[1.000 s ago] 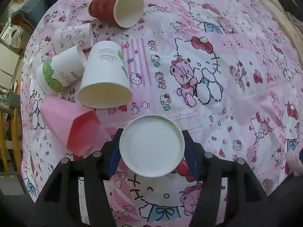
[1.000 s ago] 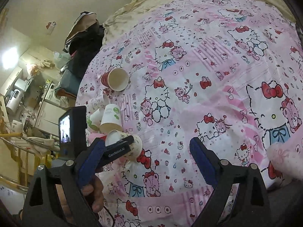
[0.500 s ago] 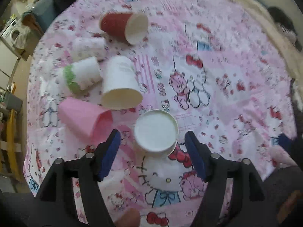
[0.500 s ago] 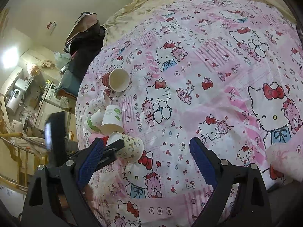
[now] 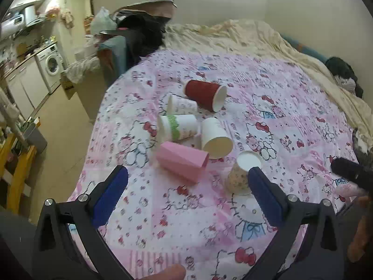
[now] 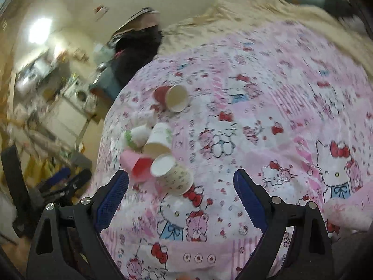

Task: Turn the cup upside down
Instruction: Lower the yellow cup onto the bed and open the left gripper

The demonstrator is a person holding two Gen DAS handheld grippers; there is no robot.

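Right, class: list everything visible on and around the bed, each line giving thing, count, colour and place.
patterned paper cup: 1, speckled, upside down, nearest.
pink cup: 1, lying left of it.
white paper cups: 3, on their sides, mid-cluster.
red ribbed cup: 1, on its side, farthest.
Hello Kitty sheet: 1, pink, under all.
cream duvet: 1, behind.
washing machine: 1, white, far left.
left gripper: open, empty.
right gripper: open, empty.

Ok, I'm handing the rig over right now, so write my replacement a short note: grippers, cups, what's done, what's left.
Left gripper: open, holds nothing.
Right gripper: open, holds nothing.
Patterned cup: stands upside down, base up, on the pink bedspread by the left gripper's right finger.
Done: that cup is flipped and released.
Left: nothing, if this was the only target. Five cups, red cup included, lie on their sides.
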